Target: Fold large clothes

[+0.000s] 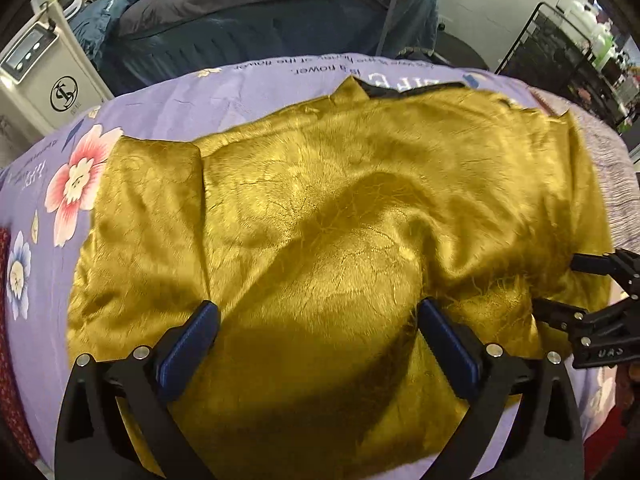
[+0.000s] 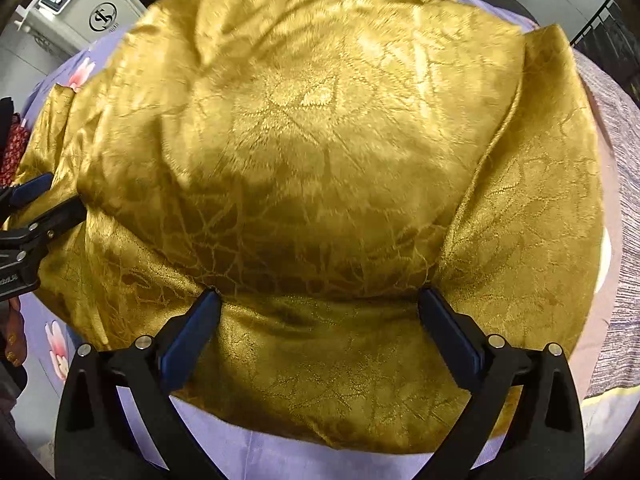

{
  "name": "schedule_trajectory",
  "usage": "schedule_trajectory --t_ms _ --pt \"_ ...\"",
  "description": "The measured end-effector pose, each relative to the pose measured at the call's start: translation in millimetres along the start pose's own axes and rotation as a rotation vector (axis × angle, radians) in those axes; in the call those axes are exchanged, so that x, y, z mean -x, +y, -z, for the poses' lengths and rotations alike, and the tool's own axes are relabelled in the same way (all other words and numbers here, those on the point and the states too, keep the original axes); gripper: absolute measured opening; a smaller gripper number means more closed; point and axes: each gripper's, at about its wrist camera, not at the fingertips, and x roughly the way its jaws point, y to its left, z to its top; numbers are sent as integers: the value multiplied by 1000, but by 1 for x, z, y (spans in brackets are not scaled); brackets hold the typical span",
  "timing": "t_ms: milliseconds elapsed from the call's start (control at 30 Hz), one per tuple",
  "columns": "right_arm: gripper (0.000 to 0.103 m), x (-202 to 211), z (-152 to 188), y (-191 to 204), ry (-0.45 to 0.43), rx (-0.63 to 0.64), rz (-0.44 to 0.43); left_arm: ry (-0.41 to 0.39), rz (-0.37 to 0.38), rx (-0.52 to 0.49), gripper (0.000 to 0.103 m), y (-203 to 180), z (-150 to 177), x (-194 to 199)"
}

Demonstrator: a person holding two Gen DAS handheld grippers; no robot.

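Observation:
A large gold patterned garment [image 1: 320, 208] lies spread on a lilac flowered bedsheet [image 1: 168, 104]; it fills the right wrist view [image 2: 320, 140] too. My left gripper [image 1: 318, 312] is open, its blue pads just above the garment's near part. My right gripper [image 2: 320, 300] is open over the garment's near edge, fingers wide apart with cloth bunched between them. The right gripper also shows at the right edge of the left wrist view [image 1: 560, 284], and the left gripper at the left edge of the right wrist view [image 2: 44, 196].
A white machine with a control panel [image 1: 44, 76] stands at the back left. A dark blue bed with grey bedding [image 1: 260, 20] lies behind. A black wire rack [image 1: 560, 48] stands back right. Red patterned cloth [image 1: 8, 320] lies at the left edge.

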Motion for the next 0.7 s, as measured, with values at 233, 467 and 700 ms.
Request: schedule_trajectory --t_ms 233,467,700 --pt "98 40 39 -8 -139 -20 1 -79 2 85 97 29 42 56" --pt "98 71 63 -73 -247 -215 -17 -75 -64 219 97 79 51 65" --pt "98 80 71 -118 -262 -365 -29 -68 -125 272 97 102 48 55"
